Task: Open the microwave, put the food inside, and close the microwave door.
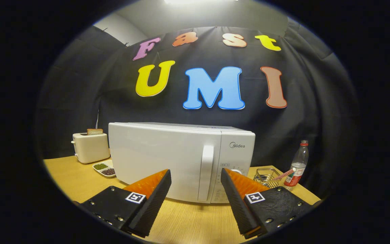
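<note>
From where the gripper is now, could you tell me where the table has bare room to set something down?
The widest bare patch of the table lies in front of the closed microwave, under the open gripper. A smaller strip lies in front of the toaster and the divided dish. Right of the microwave it is crowded: a wire rack and a bottle.

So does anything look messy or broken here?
Nothing stands out. The microwave sits shut and square on the table, the toaster and bottle stand upright, and the open gripper holds nothing.
</note>
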Demonstrator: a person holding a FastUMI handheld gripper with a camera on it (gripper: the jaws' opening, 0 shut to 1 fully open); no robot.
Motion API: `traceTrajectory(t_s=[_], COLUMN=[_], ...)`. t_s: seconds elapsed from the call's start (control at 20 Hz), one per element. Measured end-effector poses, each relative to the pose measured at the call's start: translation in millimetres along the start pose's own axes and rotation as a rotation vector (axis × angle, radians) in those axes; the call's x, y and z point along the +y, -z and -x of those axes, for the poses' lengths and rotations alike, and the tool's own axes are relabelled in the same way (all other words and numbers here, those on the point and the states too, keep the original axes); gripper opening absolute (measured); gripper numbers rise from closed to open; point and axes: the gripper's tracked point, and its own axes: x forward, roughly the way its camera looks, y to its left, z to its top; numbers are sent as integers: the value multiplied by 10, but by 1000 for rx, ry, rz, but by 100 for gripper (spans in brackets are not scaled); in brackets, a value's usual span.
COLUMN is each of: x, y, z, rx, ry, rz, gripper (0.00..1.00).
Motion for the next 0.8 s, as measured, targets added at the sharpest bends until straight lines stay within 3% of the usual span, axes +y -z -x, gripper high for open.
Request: traceTrajectory(t_s=[0.15, 0.25, 0.55, 0.7, 0.75, 0.8], x=[-32, -61, -220, -241, -194, -216], y=[96, 124, 173, 162, 169, 182], z=[-289, -423, -664, -635, -618, -637], rx=[46, 57, 62, 63, 79, 88], ry=[5, 16, 113, 144, 140, 141], rz=[-65, -99, -47, -22, -45, -65], gripper=[92, 87, 80, 61, 41, 35])
